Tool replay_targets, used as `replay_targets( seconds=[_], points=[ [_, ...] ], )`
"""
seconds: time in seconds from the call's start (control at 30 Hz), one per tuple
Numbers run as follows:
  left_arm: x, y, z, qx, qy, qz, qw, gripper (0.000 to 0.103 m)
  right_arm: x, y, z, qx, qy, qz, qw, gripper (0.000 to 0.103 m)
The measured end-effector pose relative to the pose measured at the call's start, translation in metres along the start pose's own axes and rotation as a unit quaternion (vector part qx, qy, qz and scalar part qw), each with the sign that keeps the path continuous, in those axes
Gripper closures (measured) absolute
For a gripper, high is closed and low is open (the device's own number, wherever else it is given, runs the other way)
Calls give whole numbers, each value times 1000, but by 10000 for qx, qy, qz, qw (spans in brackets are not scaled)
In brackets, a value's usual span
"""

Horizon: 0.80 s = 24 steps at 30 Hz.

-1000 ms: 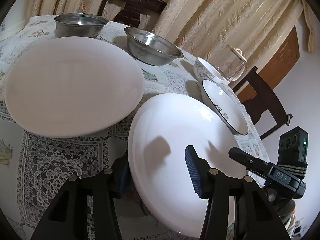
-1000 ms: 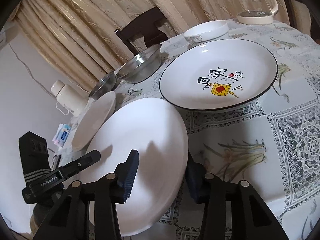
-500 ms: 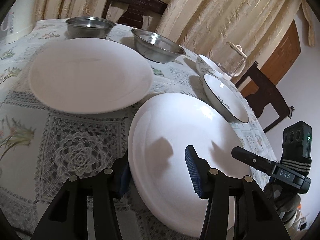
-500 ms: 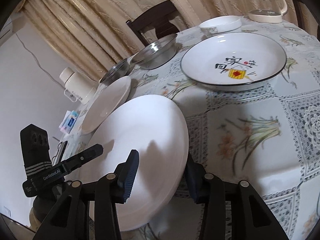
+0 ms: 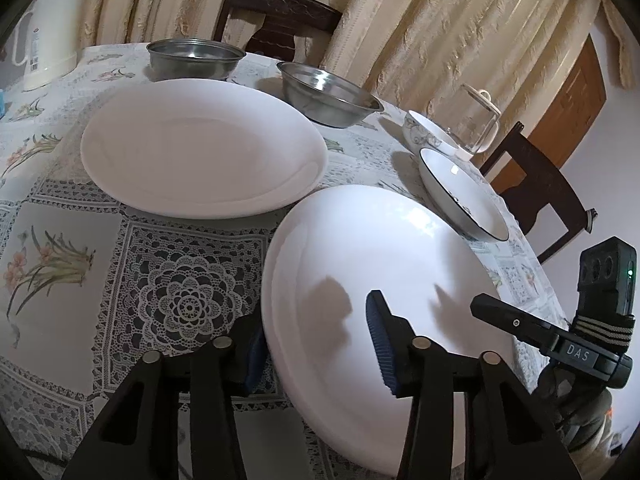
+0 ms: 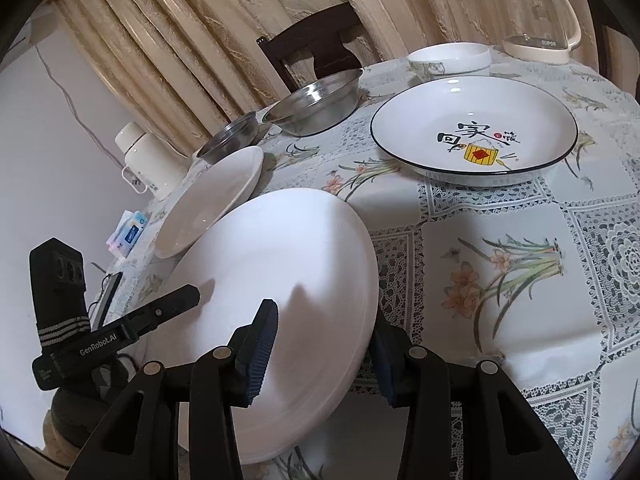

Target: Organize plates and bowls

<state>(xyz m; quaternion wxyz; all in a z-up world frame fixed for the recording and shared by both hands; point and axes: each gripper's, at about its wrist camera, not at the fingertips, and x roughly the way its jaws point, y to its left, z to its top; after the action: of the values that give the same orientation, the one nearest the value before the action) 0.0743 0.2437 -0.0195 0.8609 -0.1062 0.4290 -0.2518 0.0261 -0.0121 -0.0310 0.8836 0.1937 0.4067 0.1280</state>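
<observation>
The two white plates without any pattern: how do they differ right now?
The near plate is tilted, gripped at opposite rims by the left gripper and right gripper. The far plate lies flat on the tablecloth, untouched by any fingers. Both are plain, white and empty.

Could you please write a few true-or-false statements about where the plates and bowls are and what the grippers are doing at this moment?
1. Both grippers clamp the same plain white plate. True: the left gripper and right gripper each pinch an opposite rim.
2. The two steel bowls are stacked. False: the nearer steel bowl and farther steel bowl stand apart.
3. The second white plate lies on the table. True.
4. The printed plate holds food. False: it is empty.
</observation>
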Motion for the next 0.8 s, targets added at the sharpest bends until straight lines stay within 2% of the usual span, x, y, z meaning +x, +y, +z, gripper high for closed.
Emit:
replay_targets(
  seconds=[0.17, 0.23, 0.47, 0.8],
  points=[
    [-1, 5, 0, -54, -8, 12, 10000, 68, -4, 2, 3, -51, -151, -208, 9997, 55],
    [-1, 6, 0, -76, -7, -7, 10000, 68, -7, 2, 5, -52, -231, -273, 9993, 52],
    [-4, 6, 0, -81, -34, 26, 10000, 68, -16, 1, 10, 28, -440, -449, 9980, 51],
    [-24, 20, 7, -155, -329, 181, 9992, 67, -17, 15, 29, -68, -594, -350, 9976, 51]
  ],
)
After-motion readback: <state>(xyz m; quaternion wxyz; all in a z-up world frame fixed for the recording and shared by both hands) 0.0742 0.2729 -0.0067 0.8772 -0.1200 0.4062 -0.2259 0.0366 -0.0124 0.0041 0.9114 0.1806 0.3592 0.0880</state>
